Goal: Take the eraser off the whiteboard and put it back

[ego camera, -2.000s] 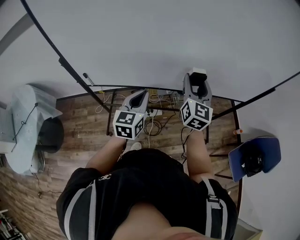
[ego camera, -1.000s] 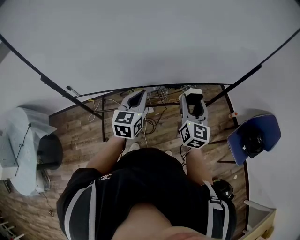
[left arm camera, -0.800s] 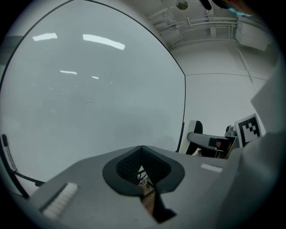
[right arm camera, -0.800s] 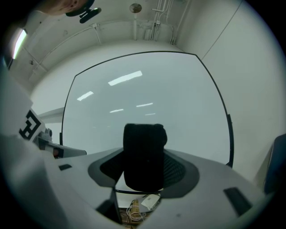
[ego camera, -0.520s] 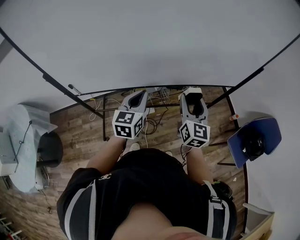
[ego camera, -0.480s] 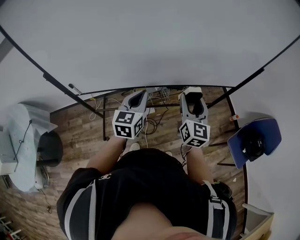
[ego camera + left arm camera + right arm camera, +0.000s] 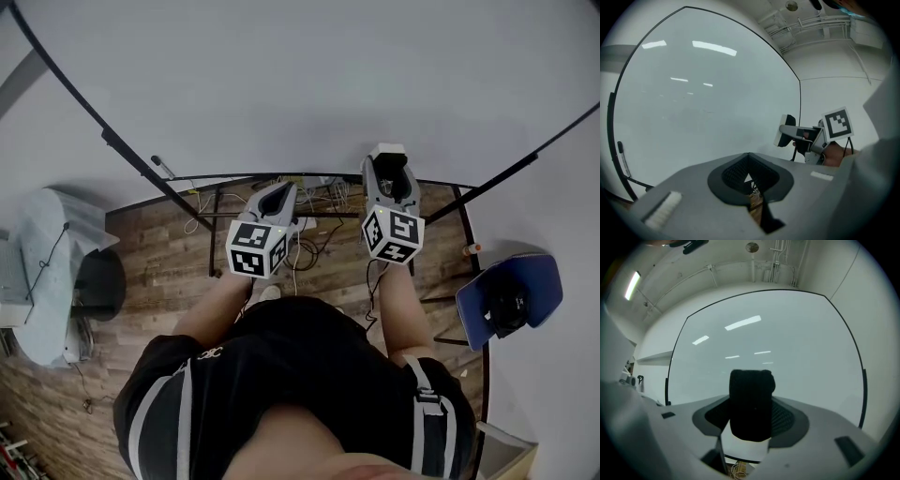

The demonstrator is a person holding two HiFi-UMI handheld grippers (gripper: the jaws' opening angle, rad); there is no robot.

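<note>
The whiteboard (image 7: pixel 309 84) fills the space in front of me and is blank in both gripper views (image 7: pixel 703 108) (image 7: pixel 797 348). My right gripper (image 7: pixel 389 167) is shut on the eraser (image 7: pixel 388 150), a white block with a black felt side (image 7: pixel 751 404). In the left gripper view the eraser (image 7: pixel 784 136) hangs close to the board's right part; whether it touches I cannot tell. My left gripper (image 7: pixel 277 193) stays lower and to the left, its jaws together with nothing between them (image 7: pixel 749 159).
A marker (image 7: pixel 161 165) lies at the board's lower left frame. Below are the board's black stand legs, a tangle of cables (image 7: pixel 309 234) on the wooden floor, a blue chair (image 7: pixel 511 305) at the right and a pale covered machine (image 7: pixel 47 262) at the left.
My right gripper has risen and gone forward toward the board with the eraser in it. The left gripper has barely shifted. The head view has swung a little.
</note>
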